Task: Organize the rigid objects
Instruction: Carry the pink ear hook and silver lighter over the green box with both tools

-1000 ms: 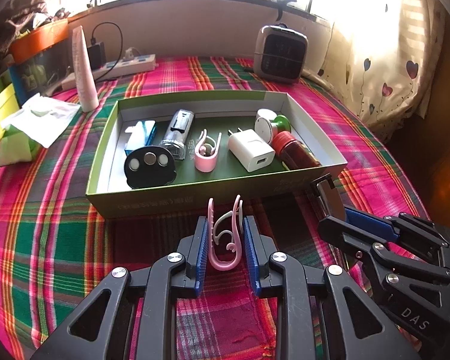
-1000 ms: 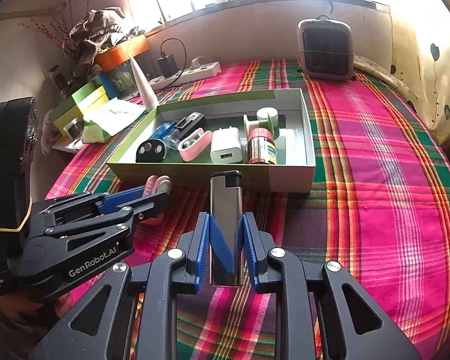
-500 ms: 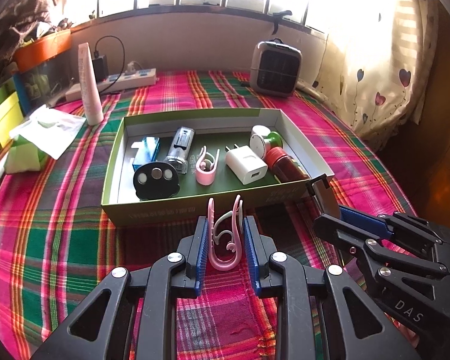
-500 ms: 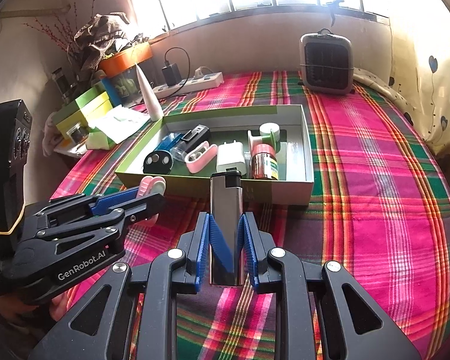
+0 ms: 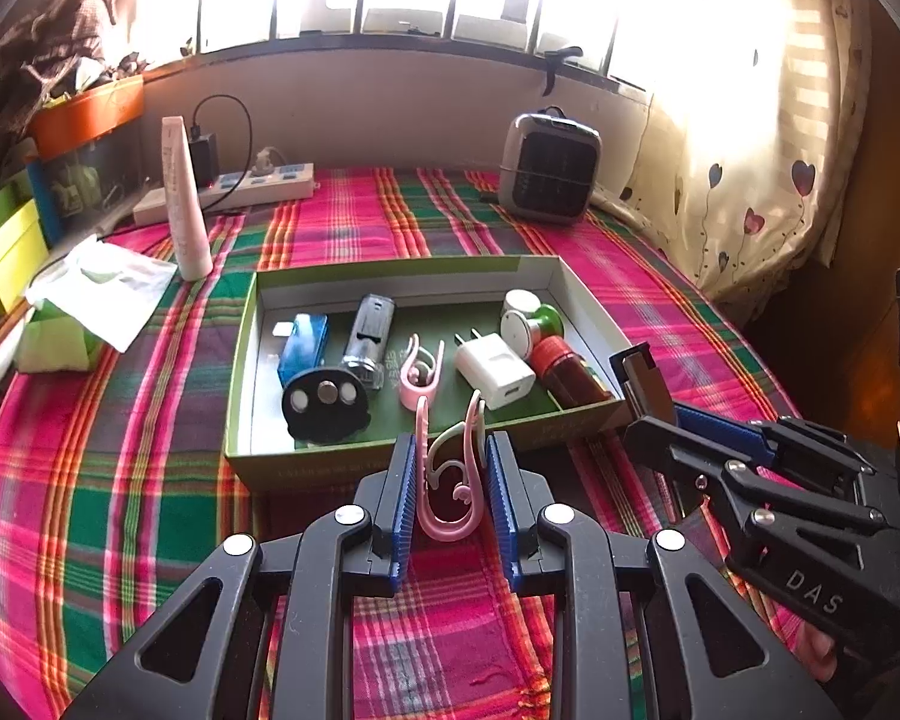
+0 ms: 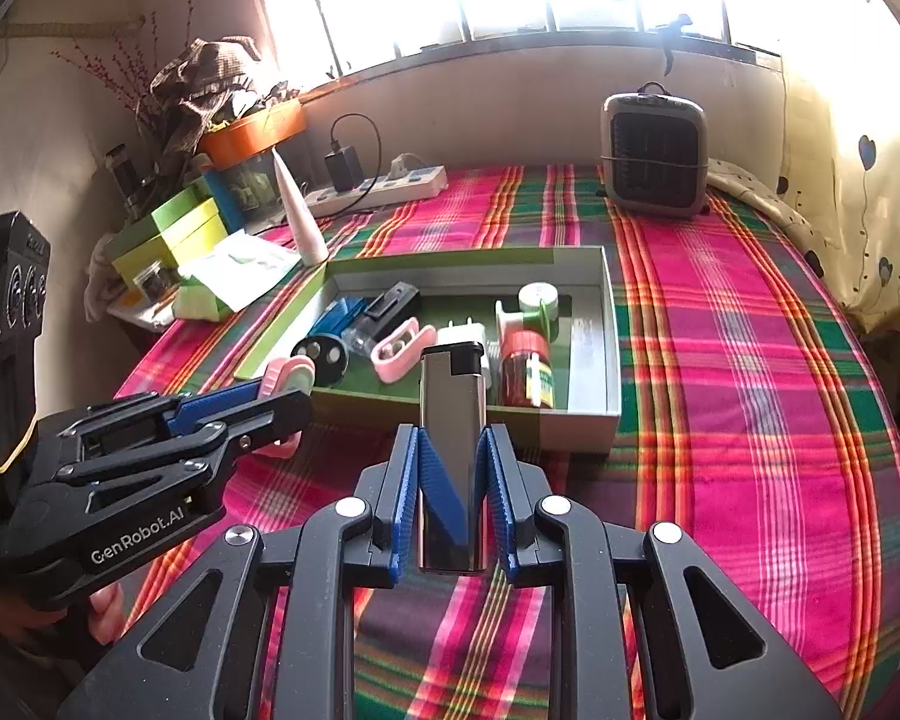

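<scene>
the left gripper [image 5: 450,474] is clamped on a pink ear hook [image 5: 450,480], held above the plaid cloth [image 5: 120,480] just before the green tray [image 5: 240,360]. the right gripper [image 6: 450,480] is clamped on a silver lighter [image 6: 453,450], upright, near the tray's front wall, beside the left gripper.

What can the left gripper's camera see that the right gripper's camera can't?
Only the left wrist view shows the pink clip from the front, pinched between the left gripper pads, with its white inner curl.

Only the right wrist view shows the silver lighter face-on, clamped in the right gripper, and the plant in the orange pot.

Both show the green tray with its white charger, the heater and the power strip.
</scene>
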Demonstrator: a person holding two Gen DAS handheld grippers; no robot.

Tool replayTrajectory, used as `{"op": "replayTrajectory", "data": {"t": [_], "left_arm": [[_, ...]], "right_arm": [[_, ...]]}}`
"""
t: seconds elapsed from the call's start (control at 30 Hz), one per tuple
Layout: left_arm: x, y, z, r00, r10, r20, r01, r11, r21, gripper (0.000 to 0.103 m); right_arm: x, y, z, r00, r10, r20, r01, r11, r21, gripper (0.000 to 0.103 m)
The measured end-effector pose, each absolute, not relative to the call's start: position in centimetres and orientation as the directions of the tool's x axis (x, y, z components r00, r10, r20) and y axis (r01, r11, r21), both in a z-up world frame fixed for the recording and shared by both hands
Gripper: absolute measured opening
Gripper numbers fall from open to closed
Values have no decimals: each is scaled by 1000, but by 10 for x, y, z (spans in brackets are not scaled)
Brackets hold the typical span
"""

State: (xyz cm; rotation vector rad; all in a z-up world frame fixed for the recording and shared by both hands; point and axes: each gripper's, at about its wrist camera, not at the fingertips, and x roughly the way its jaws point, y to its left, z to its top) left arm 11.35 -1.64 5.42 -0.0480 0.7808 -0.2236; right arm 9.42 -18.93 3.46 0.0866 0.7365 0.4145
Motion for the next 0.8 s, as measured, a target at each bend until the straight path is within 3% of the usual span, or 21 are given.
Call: {"op": "replayTrajectory", "data": {"t": [0.8], "left_arm": [[168,-11,48,668,-228,-708,183,973,-141,22]], "right_arm": [[176,-177,41,636,417,-649,-348,906,242,23]]}}
